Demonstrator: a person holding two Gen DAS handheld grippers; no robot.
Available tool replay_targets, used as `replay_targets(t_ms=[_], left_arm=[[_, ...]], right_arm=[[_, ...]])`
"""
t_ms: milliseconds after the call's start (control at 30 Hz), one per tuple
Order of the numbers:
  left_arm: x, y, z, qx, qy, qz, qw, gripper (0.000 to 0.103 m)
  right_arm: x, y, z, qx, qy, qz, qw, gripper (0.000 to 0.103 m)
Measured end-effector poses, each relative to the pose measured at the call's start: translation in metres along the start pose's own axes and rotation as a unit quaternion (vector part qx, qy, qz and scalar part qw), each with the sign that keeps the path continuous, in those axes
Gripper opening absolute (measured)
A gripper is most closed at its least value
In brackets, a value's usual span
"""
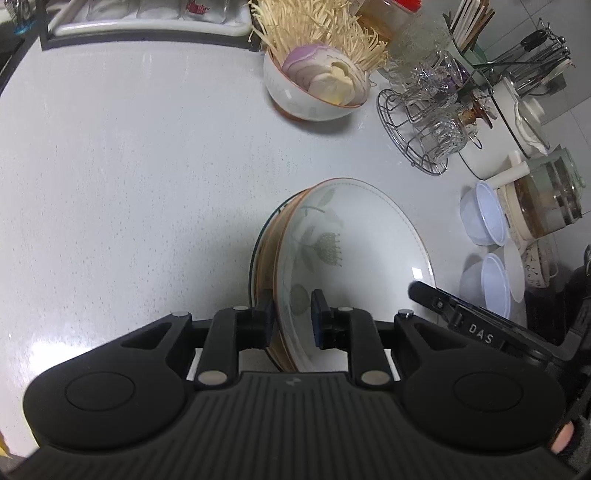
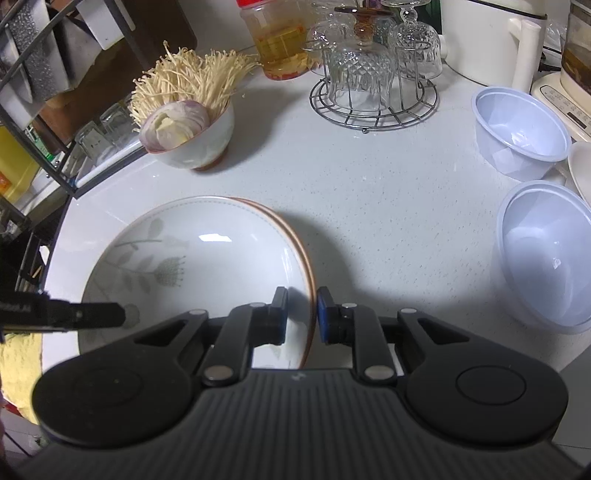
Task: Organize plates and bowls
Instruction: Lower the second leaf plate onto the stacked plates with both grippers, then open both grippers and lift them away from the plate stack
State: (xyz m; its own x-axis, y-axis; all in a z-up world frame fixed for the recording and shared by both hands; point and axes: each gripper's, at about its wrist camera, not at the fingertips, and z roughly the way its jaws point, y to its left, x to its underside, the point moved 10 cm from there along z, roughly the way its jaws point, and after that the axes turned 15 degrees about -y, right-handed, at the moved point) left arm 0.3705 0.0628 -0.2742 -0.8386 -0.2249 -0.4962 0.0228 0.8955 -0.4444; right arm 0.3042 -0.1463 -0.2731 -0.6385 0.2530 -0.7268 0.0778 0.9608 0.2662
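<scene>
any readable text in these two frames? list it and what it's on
"DAS": white letters on the right gripper's arm, left wrist view.
Red print on a glass in the dish rack: blurred, unreadable.
Jar label: too blurred to read.
Appliance panel: markings too small.
Yellow package: print unreadable.
Nothing else legible.

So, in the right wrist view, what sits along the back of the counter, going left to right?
Bowl of mushrooms and onion → jar → rack of glasses → white kettle → plastic bowl.
</scene>
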Motion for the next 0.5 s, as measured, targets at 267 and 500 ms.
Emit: replay_targets(t_ms=[267,500], left_arm=[[0.009,0.006,-0.02,0.007,0.01,-0.013,0.9999,0.023],[0.009,0.013,-0.04,0.003,-0.014,-0.025,0.9996,0.023]], right_arm=[[-0.002,0.003,0.002,0.002,-0.007,-0.003,1.0,0.021],[-0.001,0.004,0.003,-0.003,-0.013,-0.005,1.0,0.02]])
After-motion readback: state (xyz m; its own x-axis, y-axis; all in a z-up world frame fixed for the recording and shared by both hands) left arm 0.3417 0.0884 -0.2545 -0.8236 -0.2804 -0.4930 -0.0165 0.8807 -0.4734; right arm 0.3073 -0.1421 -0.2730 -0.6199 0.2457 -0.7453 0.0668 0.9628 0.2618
